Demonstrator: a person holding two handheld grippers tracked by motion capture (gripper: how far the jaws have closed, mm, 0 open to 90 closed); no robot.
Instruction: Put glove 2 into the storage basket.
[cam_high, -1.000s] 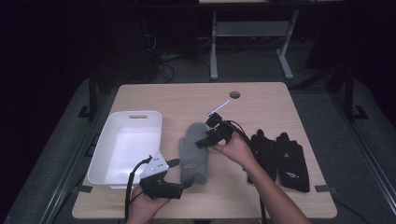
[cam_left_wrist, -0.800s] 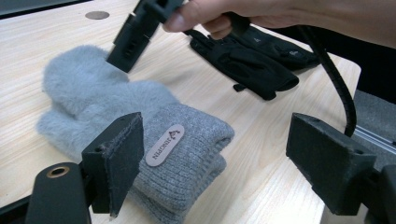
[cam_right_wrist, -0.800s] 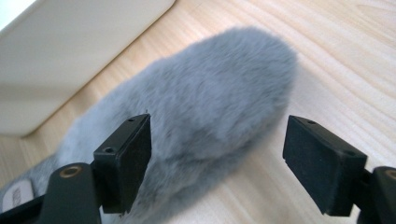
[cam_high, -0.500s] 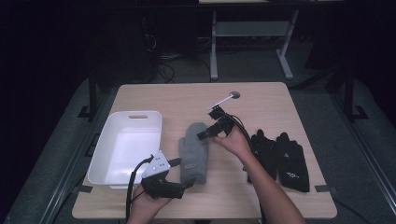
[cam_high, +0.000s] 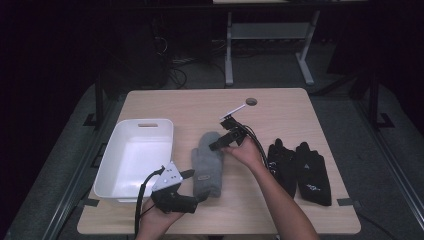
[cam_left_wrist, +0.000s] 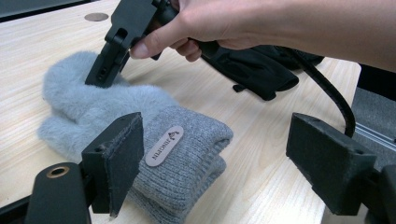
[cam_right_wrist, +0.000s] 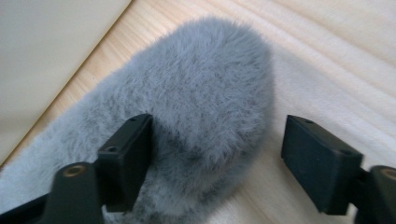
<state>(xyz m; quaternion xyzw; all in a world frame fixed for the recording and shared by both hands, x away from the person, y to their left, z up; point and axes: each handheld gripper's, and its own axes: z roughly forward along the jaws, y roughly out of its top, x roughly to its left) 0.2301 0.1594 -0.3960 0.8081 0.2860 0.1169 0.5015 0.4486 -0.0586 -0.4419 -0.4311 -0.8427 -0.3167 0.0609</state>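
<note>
Wooden table (cam_high: 280, 107), grey mitten (cam_high: 207, 162) central, far half bare

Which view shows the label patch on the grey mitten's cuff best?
The left gripper view: the label patch lies close and lit on the ribbed cuff of the grey mitten, though its print stays hard to read. The high view shows it as a tiny mark. The right gripper view shows the fluffy tip.

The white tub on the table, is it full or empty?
Empty. In the high view the white tub shows only its bare white bottom, and the grey mittens lie outside it on the table.
</note>
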